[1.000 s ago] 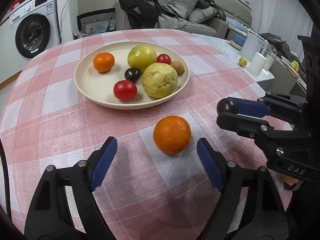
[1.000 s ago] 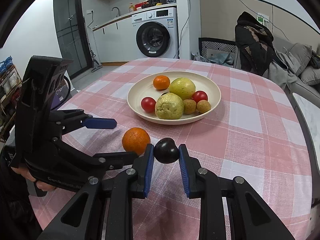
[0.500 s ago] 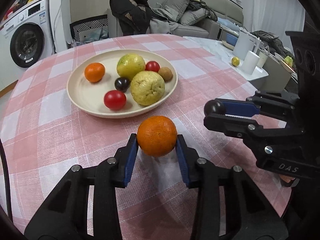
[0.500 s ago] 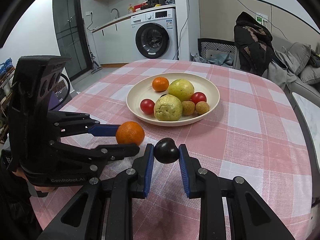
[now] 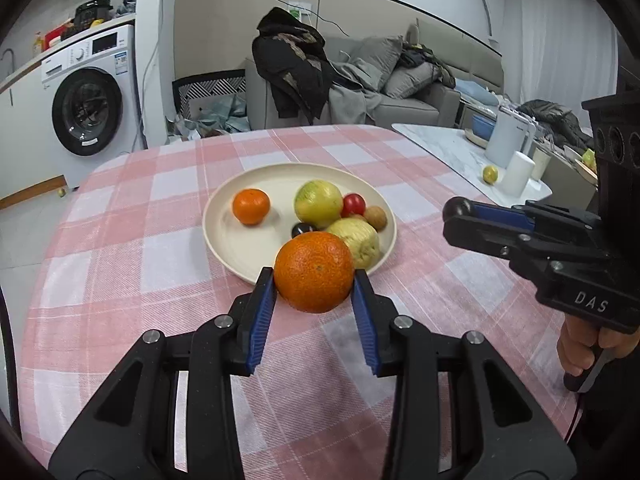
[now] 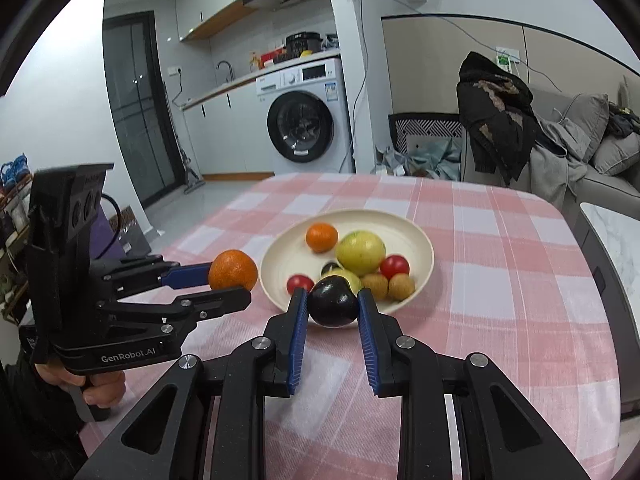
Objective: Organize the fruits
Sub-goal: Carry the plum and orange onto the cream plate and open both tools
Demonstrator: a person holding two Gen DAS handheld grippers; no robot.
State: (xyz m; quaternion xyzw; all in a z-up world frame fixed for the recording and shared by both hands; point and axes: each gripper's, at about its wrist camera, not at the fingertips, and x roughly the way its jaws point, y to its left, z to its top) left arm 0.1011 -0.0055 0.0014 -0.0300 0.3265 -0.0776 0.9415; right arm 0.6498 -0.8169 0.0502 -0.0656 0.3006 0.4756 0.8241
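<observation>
The left gripper (image 5: 314, 280) clamps an orange (image 5: 314, 271) above the checked tablecloth (image 5: 120, 240). At its three o'clock, the right gripper (image 6: 333, 300) pinches a dark plum (image 6: 334, 301); the fruit plate (image 5: 224, 240) lies at twelve o'clock.

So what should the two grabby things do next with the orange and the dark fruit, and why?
Probably carry both forward over the cream plate and set them in. The left hand-held gripper is shut on the orange and the right hand-held gripper on the dark plum, both just short of the plate's near rim, where the other fruit already lies.
</observation>
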